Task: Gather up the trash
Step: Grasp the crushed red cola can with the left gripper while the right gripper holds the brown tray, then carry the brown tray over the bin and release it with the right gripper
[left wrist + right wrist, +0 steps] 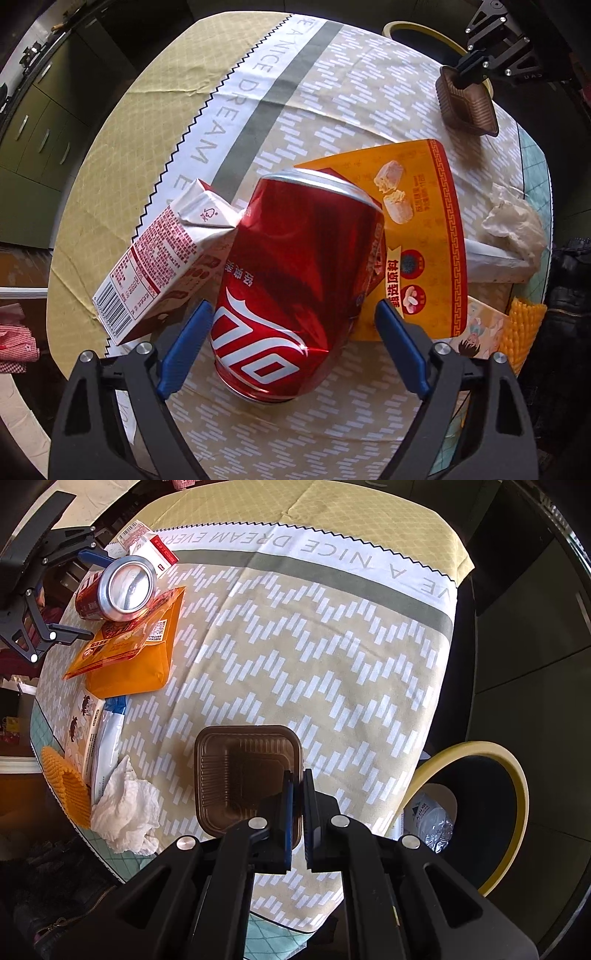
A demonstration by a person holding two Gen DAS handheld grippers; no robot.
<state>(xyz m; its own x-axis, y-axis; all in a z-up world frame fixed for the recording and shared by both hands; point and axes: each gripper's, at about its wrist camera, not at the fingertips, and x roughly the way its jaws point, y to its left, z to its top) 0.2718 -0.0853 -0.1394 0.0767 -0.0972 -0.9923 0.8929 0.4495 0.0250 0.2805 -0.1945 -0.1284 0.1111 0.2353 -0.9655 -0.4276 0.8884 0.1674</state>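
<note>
Two tongs at work over one cloth-covered table (295,646). Left gripper (293,332) spread wide, blue pads (188,345) flanking the red can (295,280) without yet pressing on it. Lay on its side near the table's left edge in the right wrist view, partly on an orange snack bag (436,236), touching a white carton (159,266). Looked dented, probably empty: light, thin-walled, glossy and apt to roll or slip, easily crushed. Best pinched across the round body about mid-length, gently. Right gripper (297,812) closed tight on the rim of a brown plastic tray (240,771) near the table's edge, just beside a yellow-rimmed bin (491,797). Seemed flimsy, ribbed, springy; rim grip adequate. Crumpled tissue (125,812) waiting too, at the table's edge.
</note>
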